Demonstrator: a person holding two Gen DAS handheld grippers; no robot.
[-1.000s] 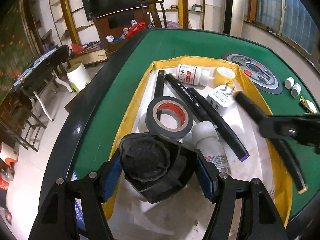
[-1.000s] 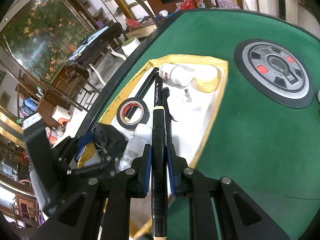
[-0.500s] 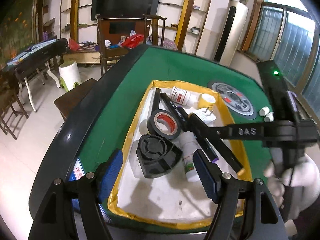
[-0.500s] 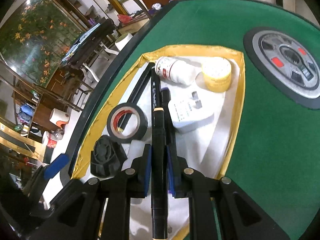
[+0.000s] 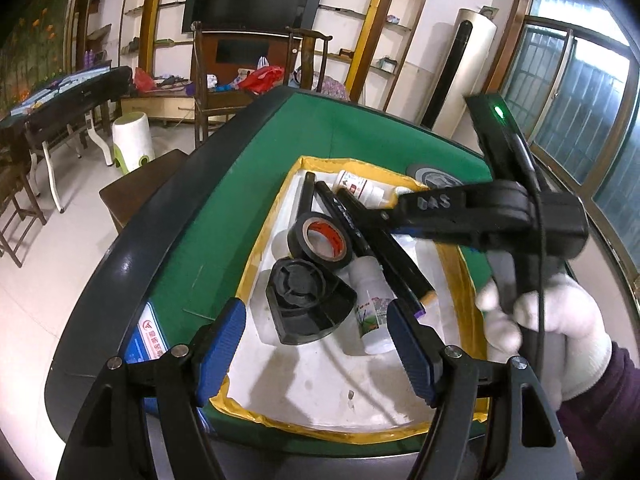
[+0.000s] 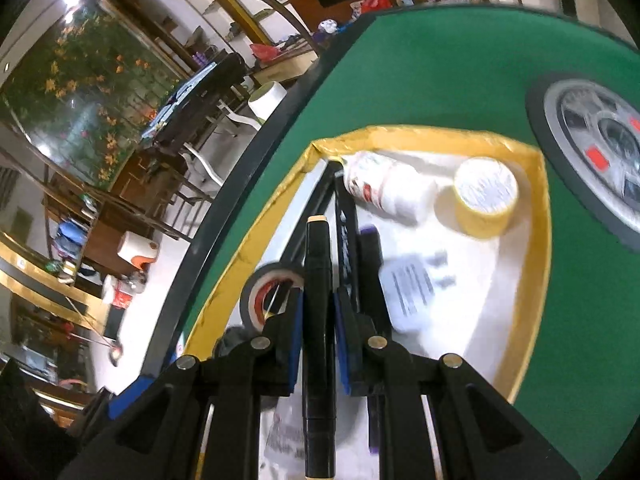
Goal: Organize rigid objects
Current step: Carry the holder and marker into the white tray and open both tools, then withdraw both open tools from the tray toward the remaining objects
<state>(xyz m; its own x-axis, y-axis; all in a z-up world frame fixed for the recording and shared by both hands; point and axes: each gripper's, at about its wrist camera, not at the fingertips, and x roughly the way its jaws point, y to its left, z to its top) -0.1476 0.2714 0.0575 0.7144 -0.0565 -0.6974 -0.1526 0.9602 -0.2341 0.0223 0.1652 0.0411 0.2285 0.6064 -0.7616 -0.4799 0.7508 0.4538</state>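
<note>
Green felt covers the counter [image 5: 224, 216], and from my left wrist view I look down on the yellow-rimmed white tray [image 5: 256, 248] lying on it. My left tool [image 5: 316, 344] now stands released and empty above the tray's near end; a second ago its blue pads were round the black ribbed cap [image 5: 308, 300], which has since been let go and lies in the tray beside the roll of black tape [image 5: 320, 240] and a small white bottle [image 5: 372, 300]. That piece, I judge, is put away. Across the same view comes my right tool [image 5: 390, 216], held by my white-gloved hand [image 5: 552, 336], reaching over the markers already lying lengthwise in the tray. From my right wrist view, which is somewhat blurred, that tool [image 6: 318, 344] is clenched on a black marker [image 6: 318, 320] with a cream end, pointing along the row of markers [image 6: 348, 240] below it. It has come in lower and nearer the tray than half a second ago. Beyond lie a white labelled bottle [image 6: 384, 188], a yellow tape roll [image 6: 486, 200] and a white plug adapter [image 6: 416, 292]. Next, I reckon, the marker goes down parallel to its fellows.
</note>
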